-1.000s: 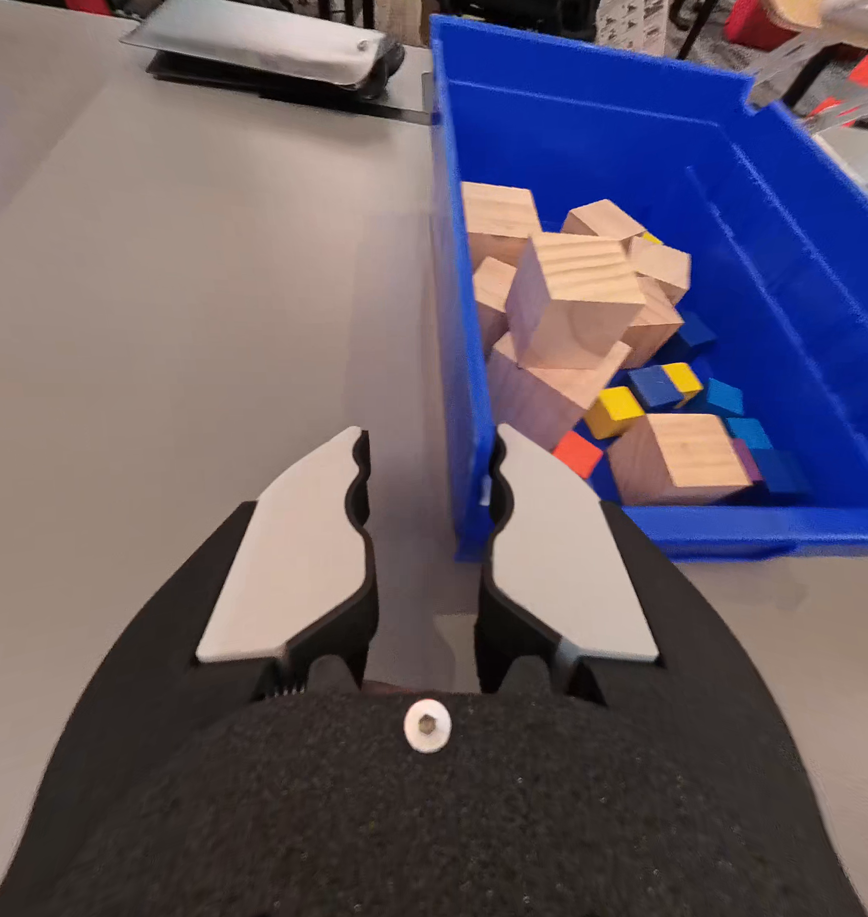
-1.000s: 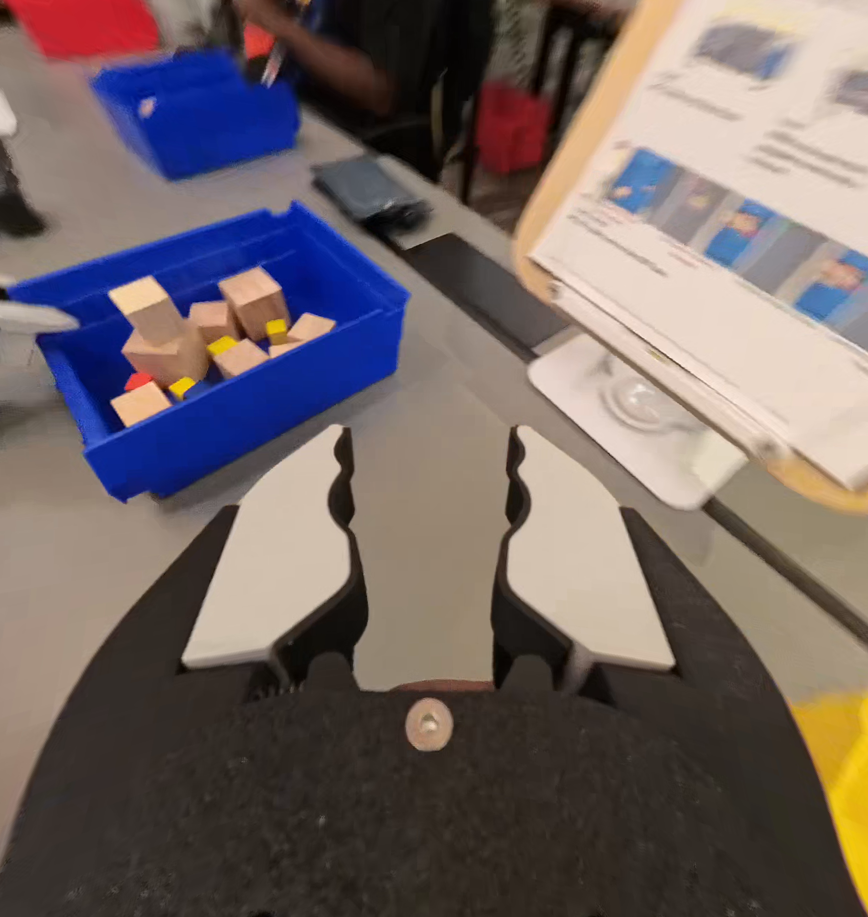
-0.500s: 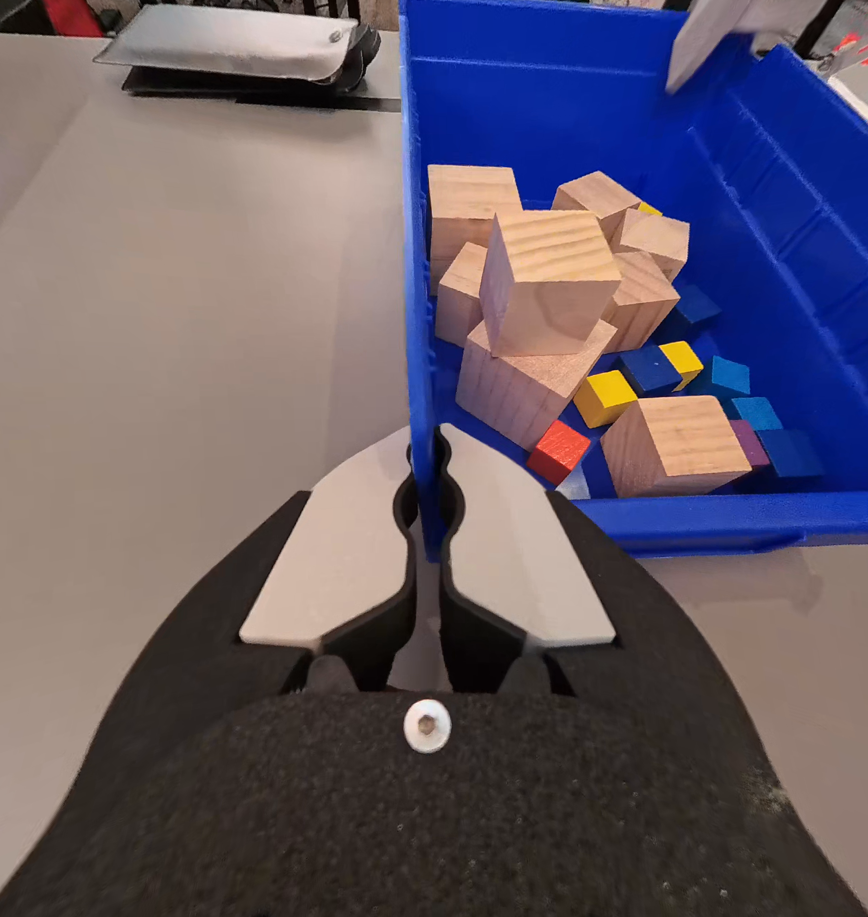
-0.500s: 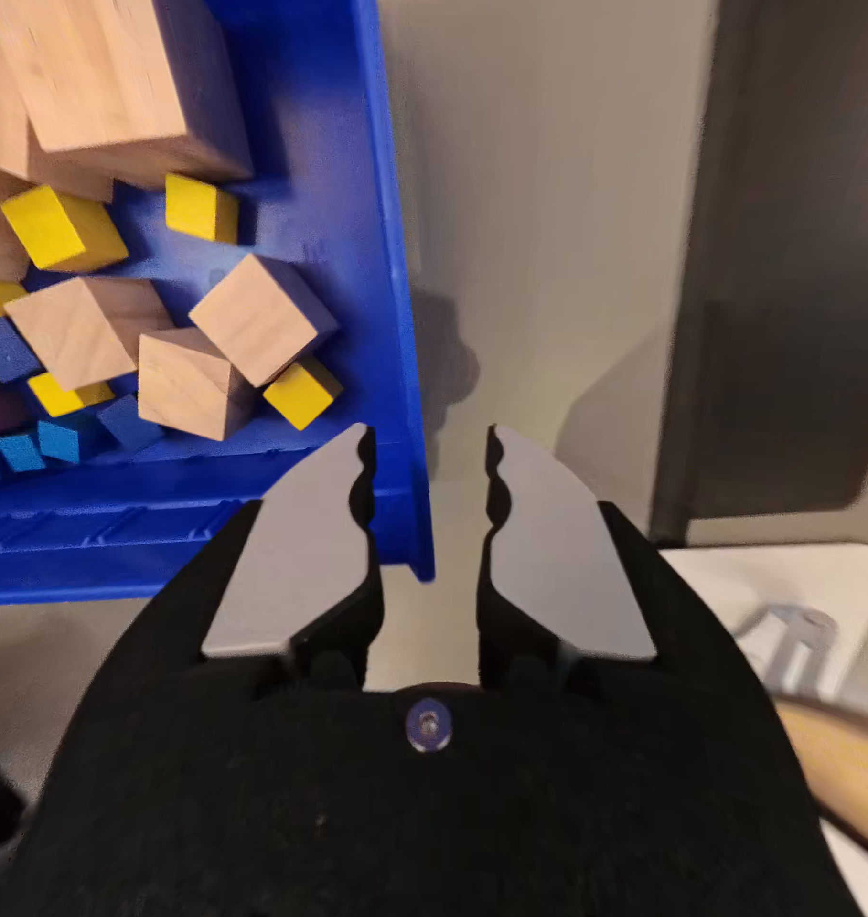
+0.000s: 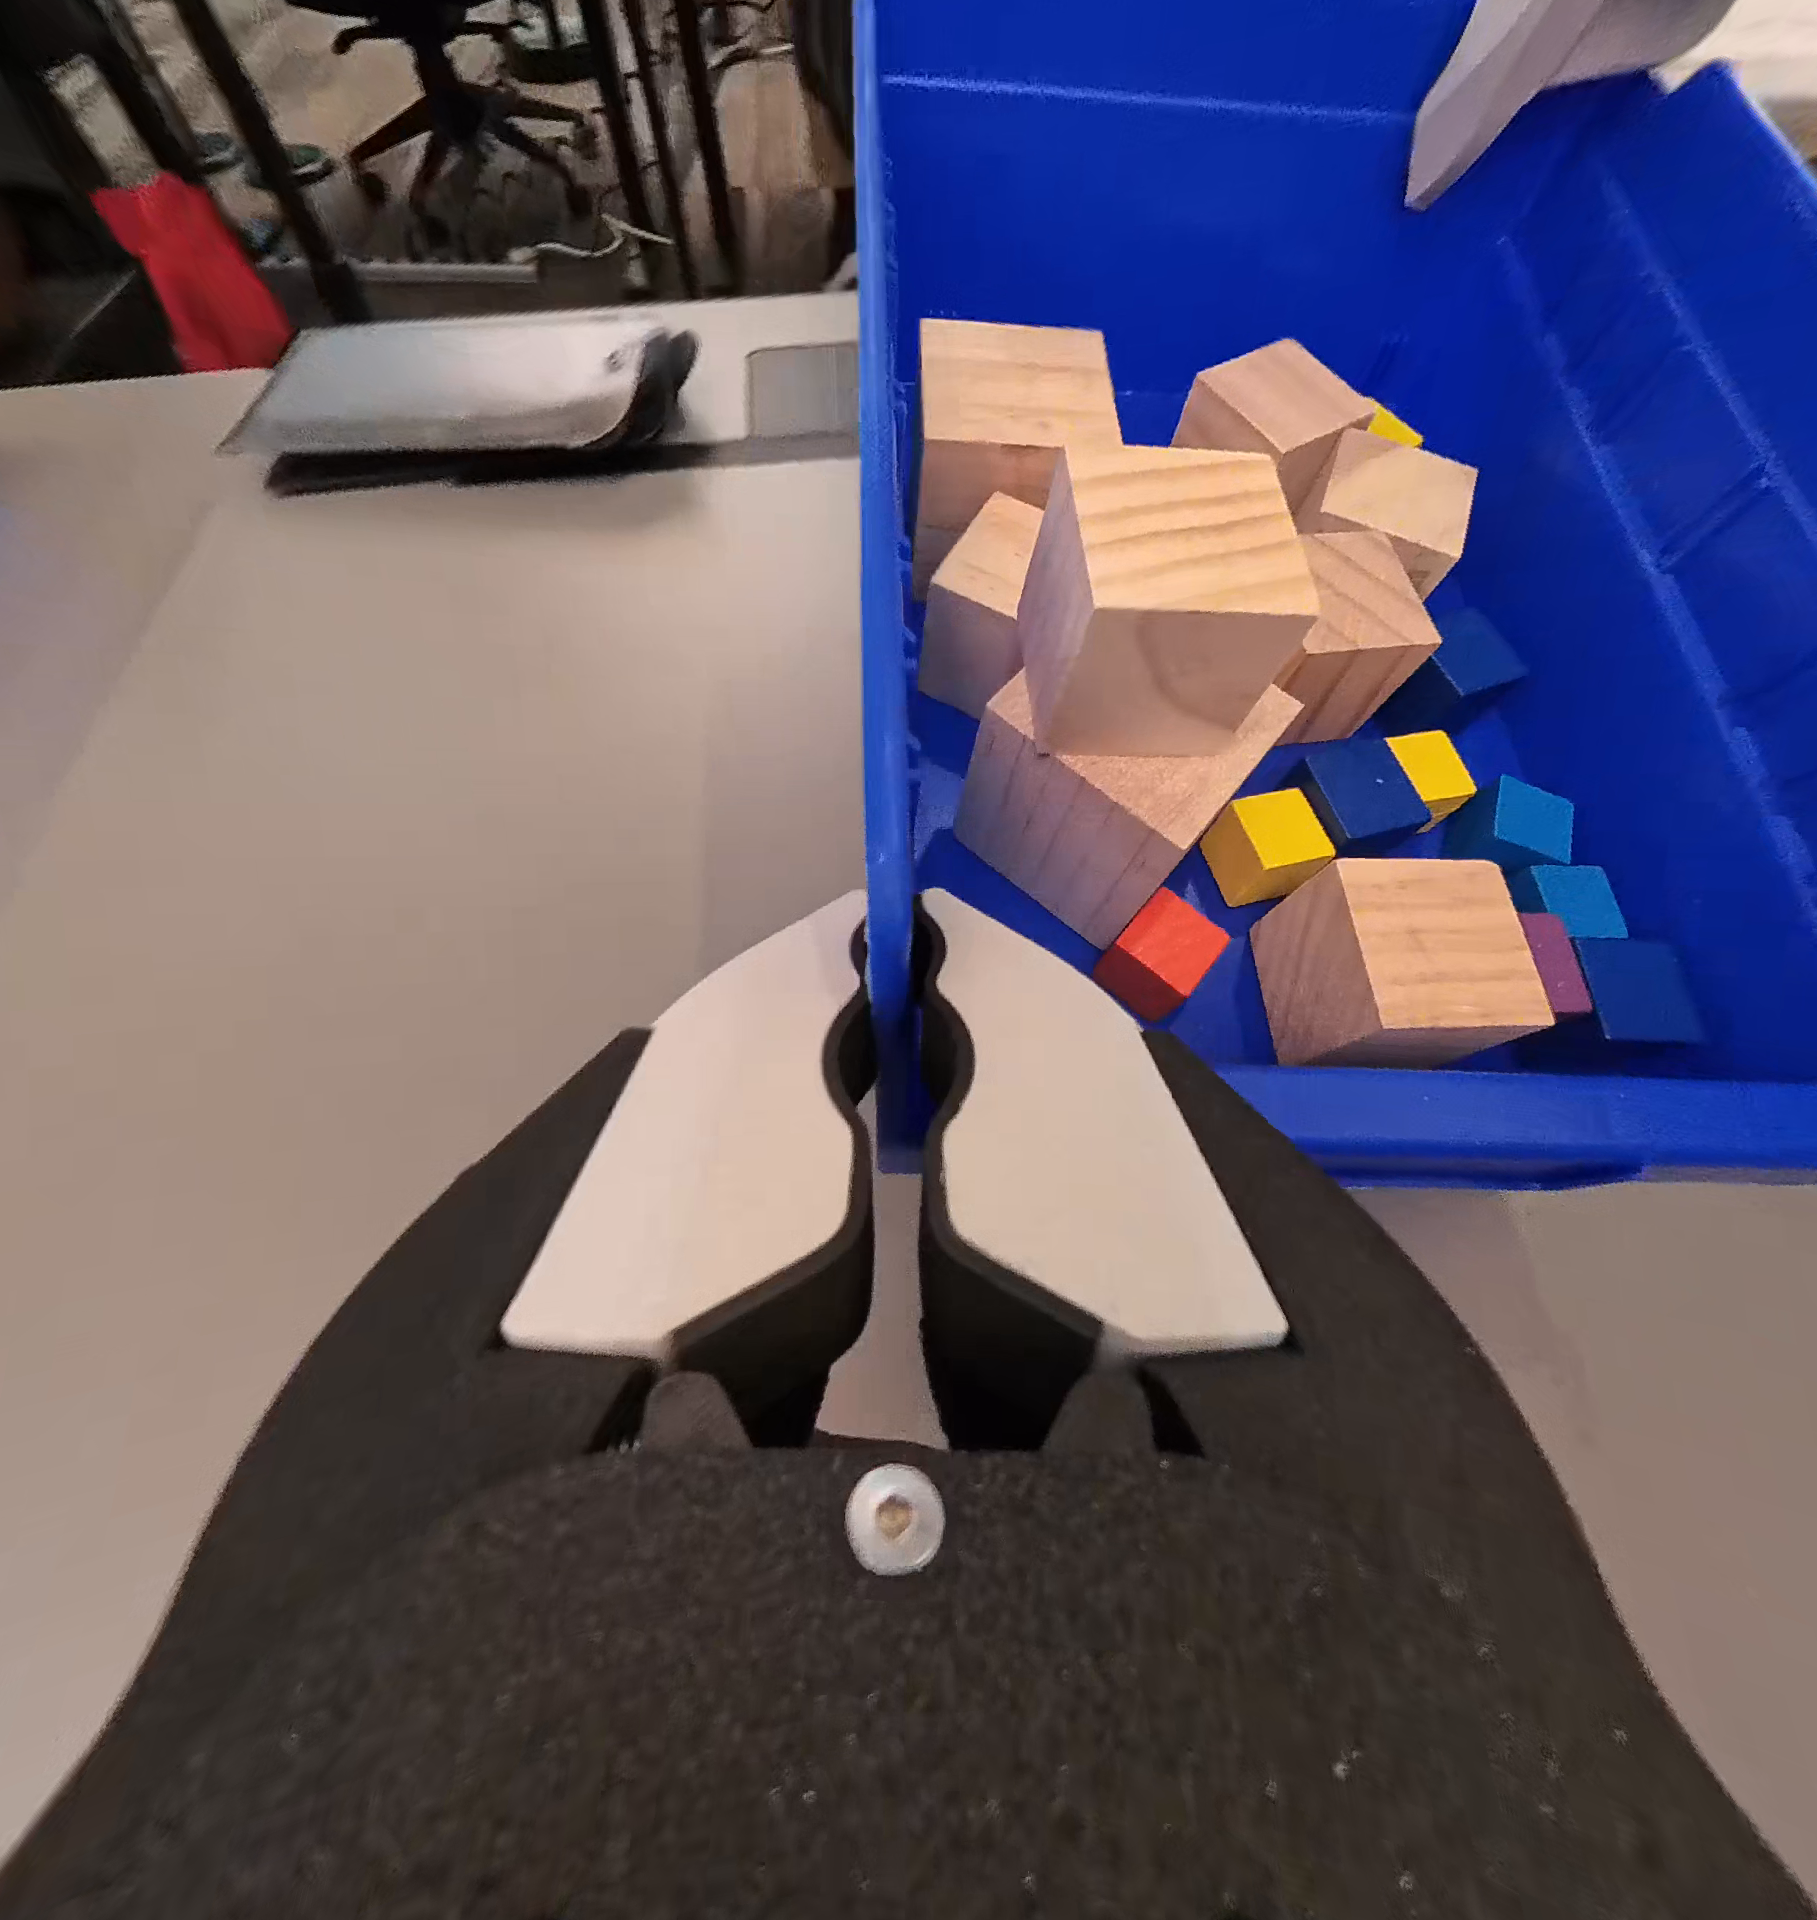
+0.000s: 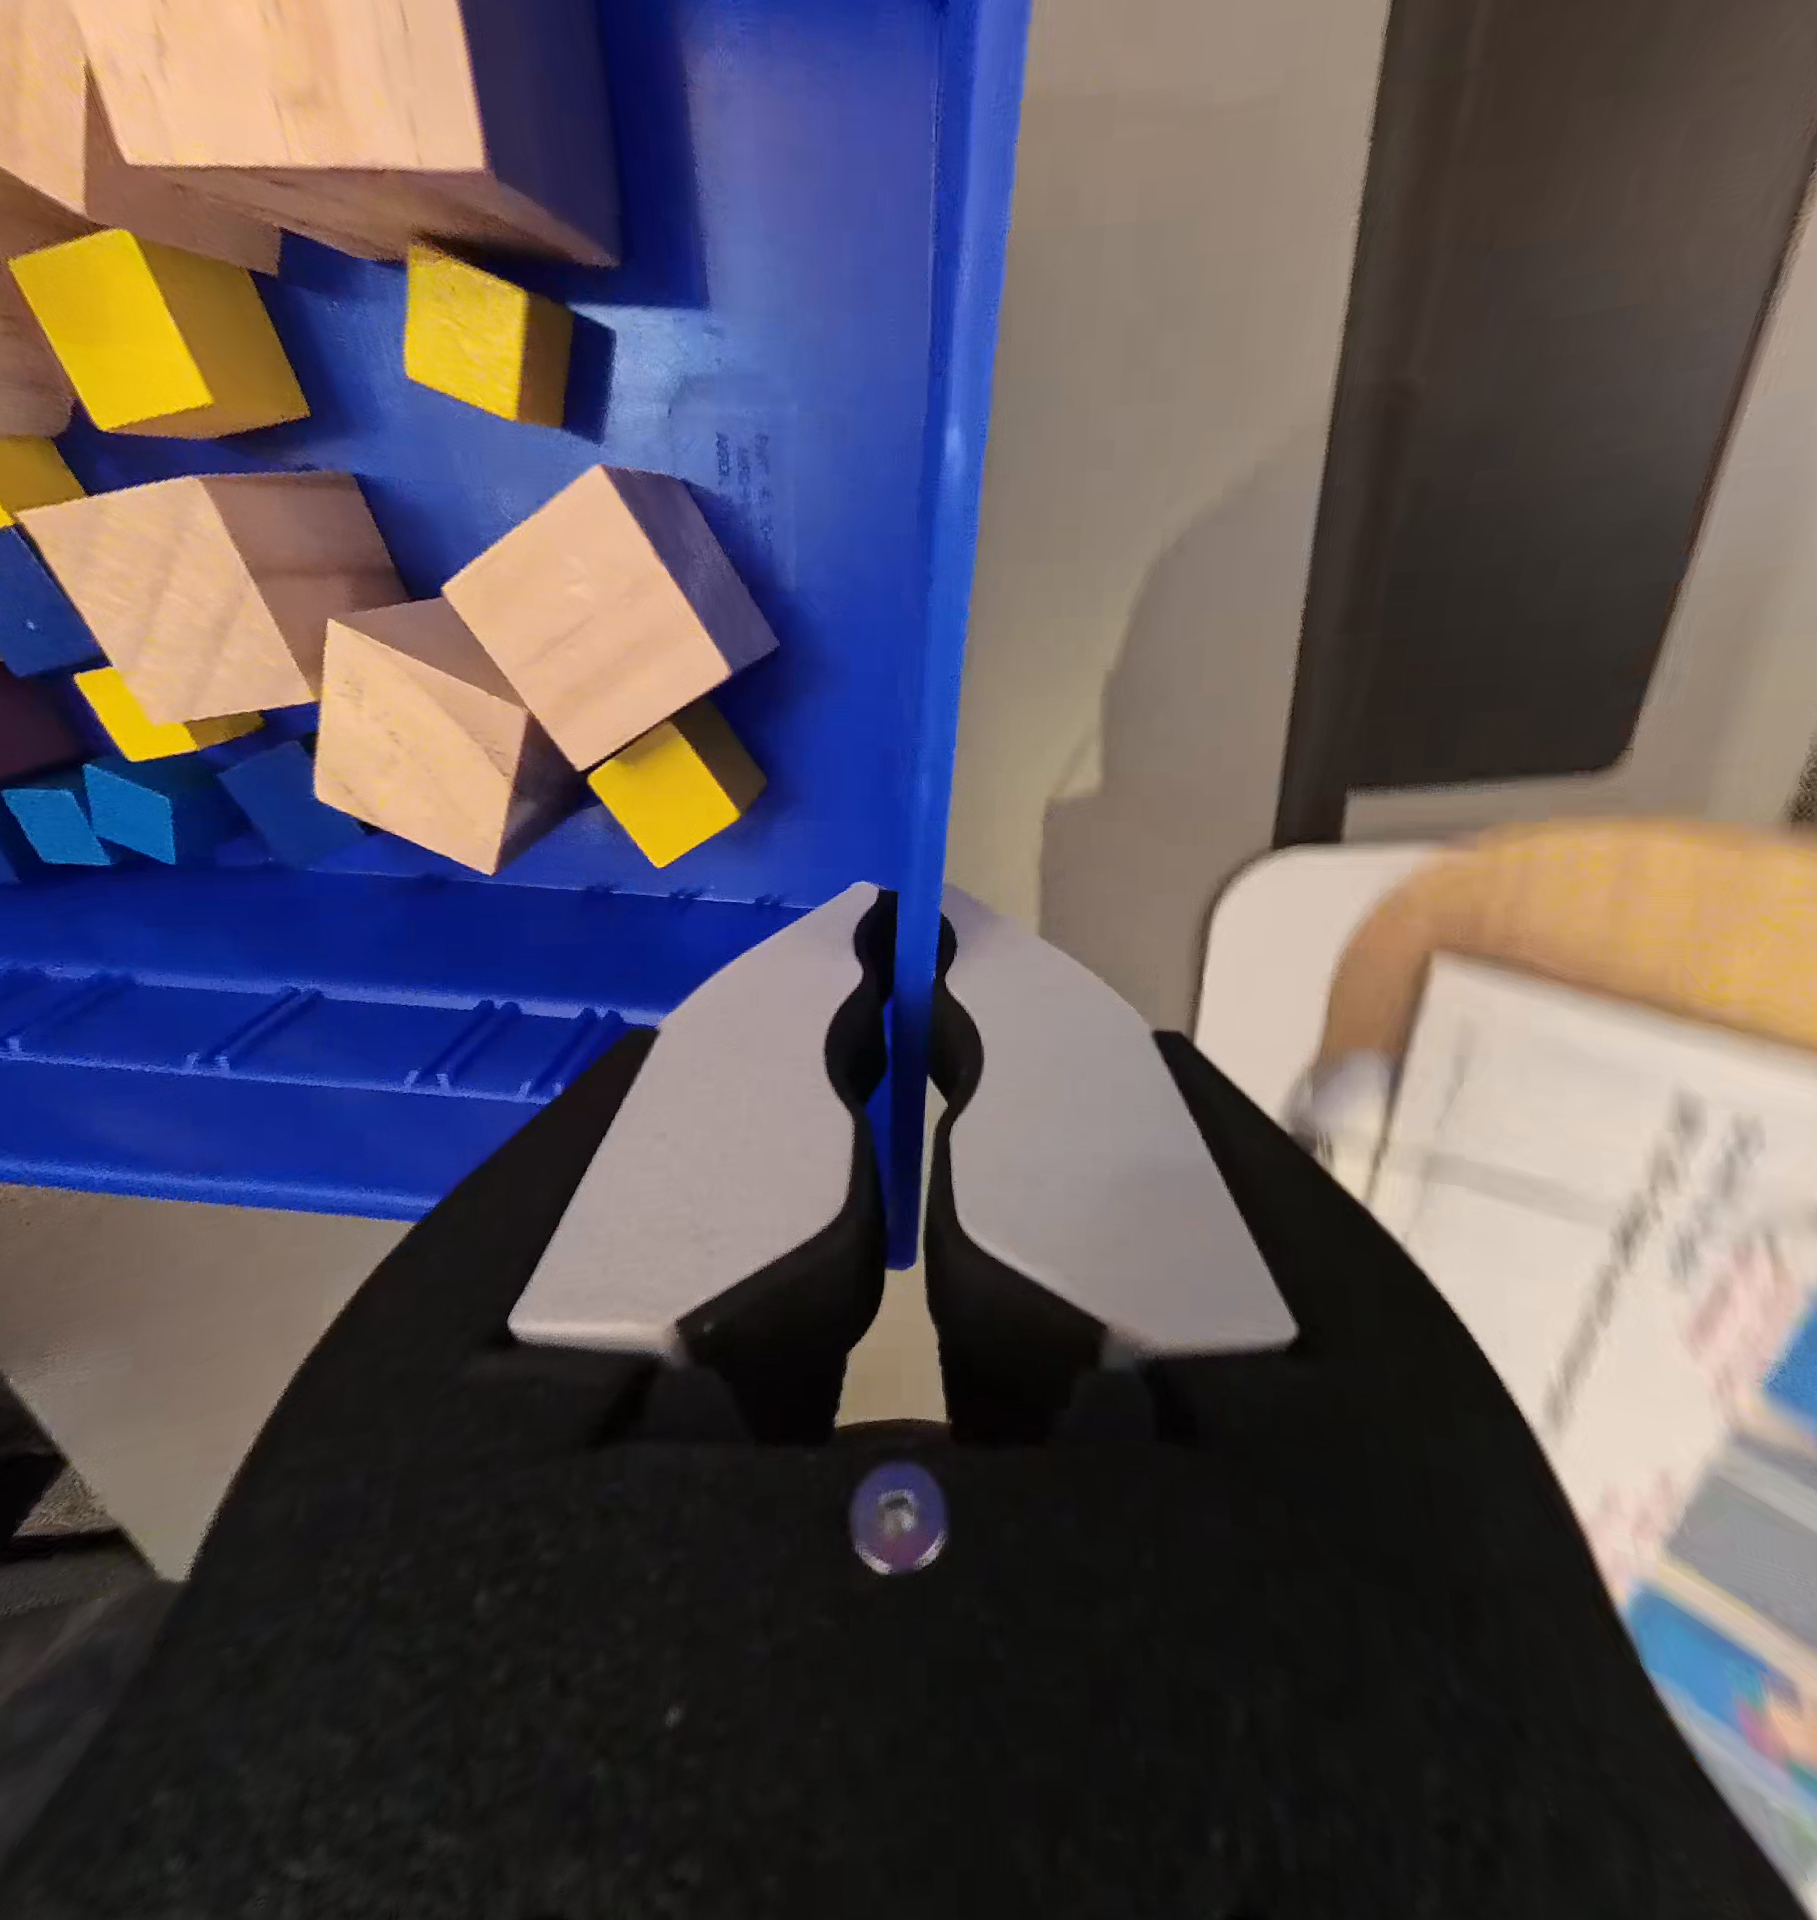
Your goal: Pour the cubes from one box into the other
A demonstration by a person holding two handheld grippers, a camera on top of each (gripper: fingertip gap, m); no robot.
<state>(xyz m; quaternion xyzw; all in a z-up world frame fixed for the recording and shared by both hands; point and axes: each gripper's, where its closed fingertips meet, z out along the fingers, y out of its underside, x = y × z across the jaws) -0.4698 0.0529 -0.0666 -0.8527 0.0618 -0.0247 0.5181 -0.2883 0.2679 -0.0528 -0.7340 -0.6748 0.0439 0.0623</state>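
A blue box (image 5: 1662,436) holds several plain wooden cubes (image 5: 1164,592) and small yellow, blue, red and purple cubes. My left gripper (image 5: 891,935) is shut on the box's thin left wall near its front corner, pads pressed on both sides. In the right wrist view my right gripper (image 6: 909,935) is shut on the opposite wall of the blue box (image 6: 852,520), with wooden cubes (image 6: 592,613) and yellow cubes (image 6: 670,790) close by inside. The right gripper's finger (image 5: 1475,114) shows at the box's far corner in the left wrist view.
A grey table (image 5: 364,779) spreads to the left of the box, with a flat silver and black object (image 5: 468,400) at its far edge. A clipboard with printed sheets (image 6: 1610,1247) and a dark panel (image 6: 1569,395) lie to the right.
Both grippers closed on the box's walls: the left first, the right in the last half second after swinging in from far off. The box looks slightly raised.
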